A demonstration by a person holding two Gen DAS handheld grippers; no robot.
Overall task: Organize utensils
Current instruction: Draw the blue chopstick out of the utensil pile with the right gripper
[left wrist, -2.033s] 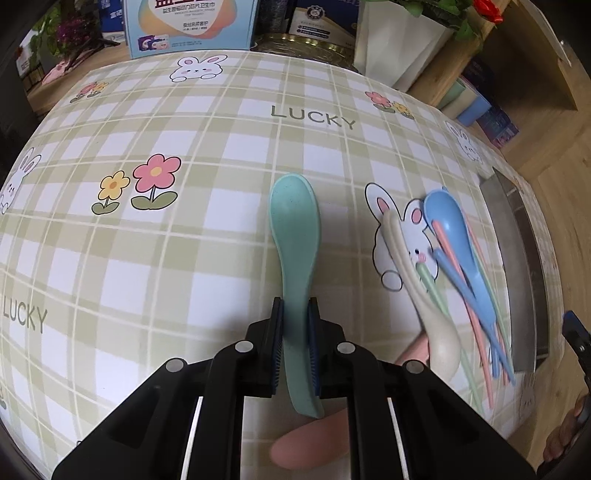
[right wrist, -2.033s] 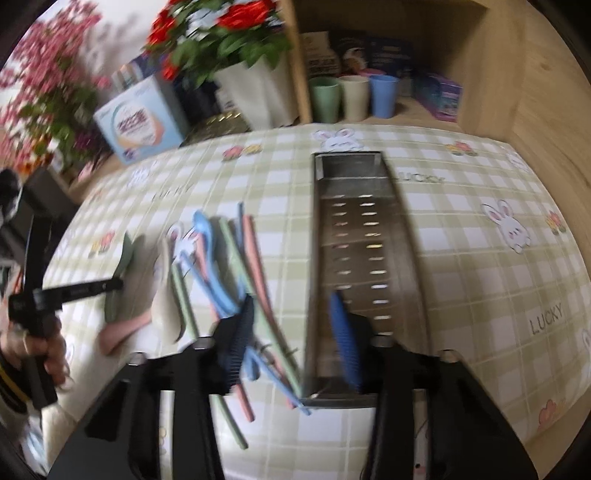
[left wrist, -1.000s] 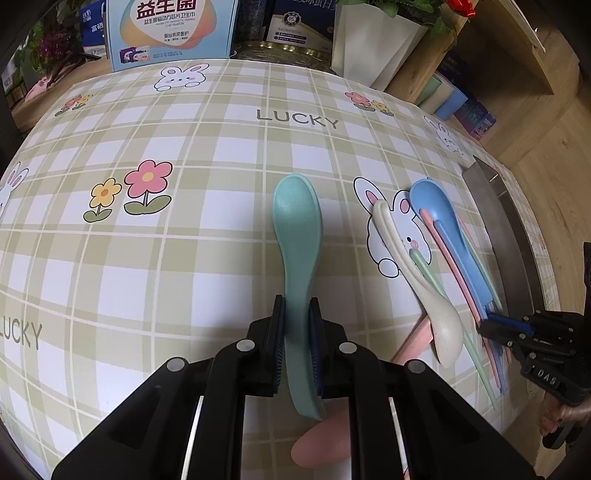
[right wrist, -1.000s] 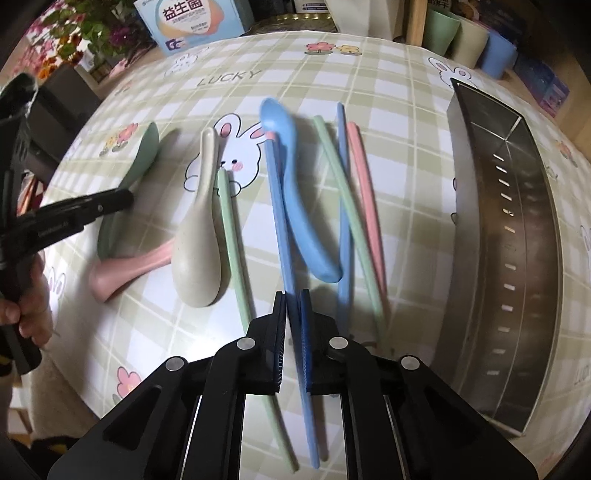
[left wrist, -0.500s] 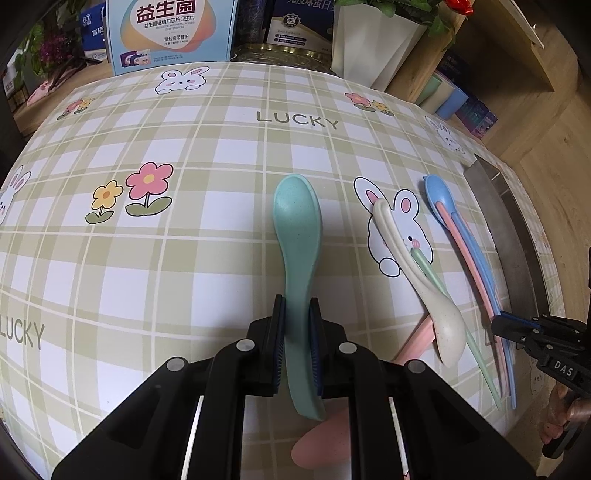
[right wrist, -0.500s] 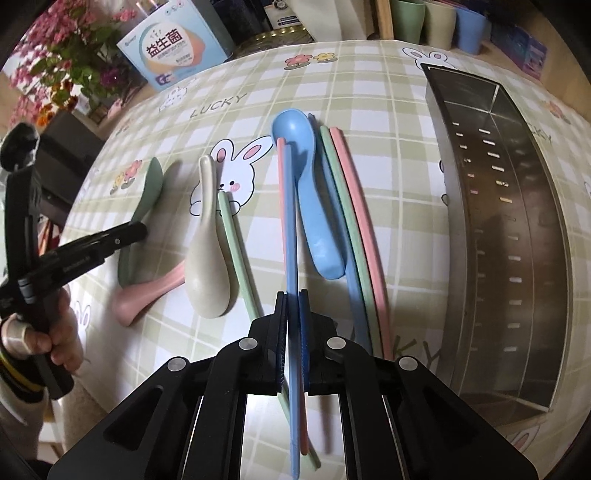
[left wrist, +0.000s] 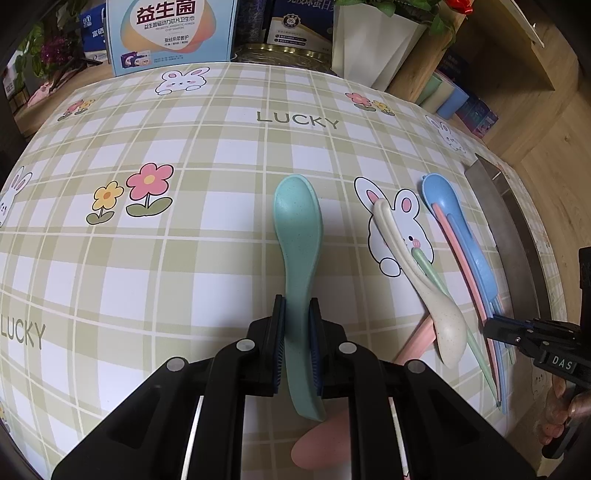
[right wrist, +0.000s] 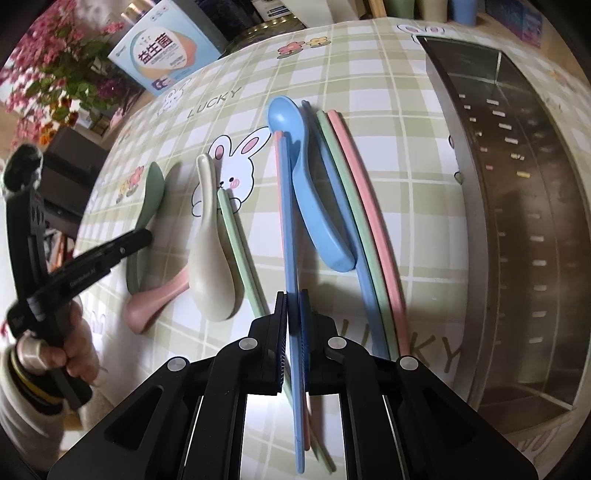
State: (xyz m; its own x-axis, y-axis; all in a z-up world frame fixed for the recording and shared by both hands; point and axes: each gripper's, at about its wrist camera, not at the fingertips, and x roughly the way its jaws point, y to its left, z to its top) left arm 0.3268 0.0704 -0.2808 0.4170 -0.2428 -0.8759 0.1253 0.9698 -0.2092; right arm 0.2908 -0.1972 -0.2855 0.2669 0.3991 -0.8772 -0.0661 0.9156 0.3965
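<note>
My left gripper (left wrist: 297, 321) is shut on the handle of the green spoon (left wrist: 297, 229), whose bowl points away over the checked tablecloth. My right gripper (right wrist: 293, 306) is shut on a blue chopstick (right wrist: 290, 221) that runs up to the bowl of the blue spoon (right wrist: 314, 192). A pink chopstick (right wrist: 277, 166) lies tight against the blue one; whether it is in the grip I cannot tell. The cream spoon (right wrist: 210, 258), a green chopstick (right wrist: 236, 236) and the pink spoon (right wrist: 155, 299) lie to the left. Three more chopsticks (right wrist: 369, 221) lie right of the blue spoon.
A long perforated steel tray (right wrist: 517, 221) stands along the right side of the utensils. A hand (right wrist: 74, 350) holds the left gripper at the table's near left edge. A tissue box (left wrist: 173, 33), a white flower pot (left wrist: 373, 44) and cups (left wrist: 450, 99) line the far edge.
The right gripper has rolled slightly with the blue chopstick in it, so the utensils now slant in its view. The left gripper and the green spoon have stayed put.
</note>
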